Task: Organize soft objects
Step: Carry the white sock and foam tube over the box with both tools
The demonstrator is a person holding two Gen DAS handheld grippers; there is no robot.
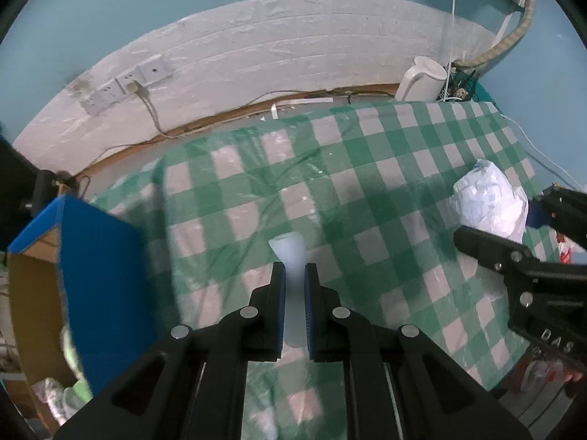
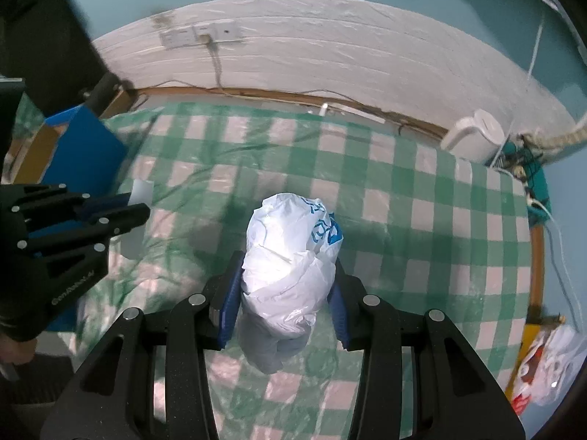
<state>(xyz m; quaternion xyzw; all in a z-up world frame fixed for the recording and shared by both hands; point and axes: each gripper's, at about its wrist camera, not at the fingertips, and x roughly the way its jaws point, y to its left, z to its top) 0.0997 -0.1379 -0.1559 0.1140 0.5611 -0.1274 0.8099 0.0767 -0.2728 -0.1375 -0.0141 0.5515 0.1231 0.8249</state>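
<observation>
The fingers of the left gripper (image 1: 293,275) are pressed together on a pale, see-through soft strip (image 1: 292,267). The fingers of the right gripper (image 2: 286,282) are squeezed on a crumpled white plastic bag with blue print (image 2: 290,256).

Both soft things are held up over the counter with the green and white checked cloth (image 1: 367,168). The strip is on the left side, near the blue cardboard box (image 1: 99,275). The bag is more to the right, near the middle of the counter.

It looks like the soft things are meant to go into the blue box, which has other soft stuff inside. To do this well, the left gripper should move over the open top of the box before it lets go. It should keep a soft, steady squeeze so the thin strip does not slip out. The right gripper should wait its turn so the two do not bump.

The strip is thin and flat, and flares wider at its far end. The bag is puffy and wrinkled, and it bulges out past the blue pads (image 2: 229,304) on both sides.
</observation>
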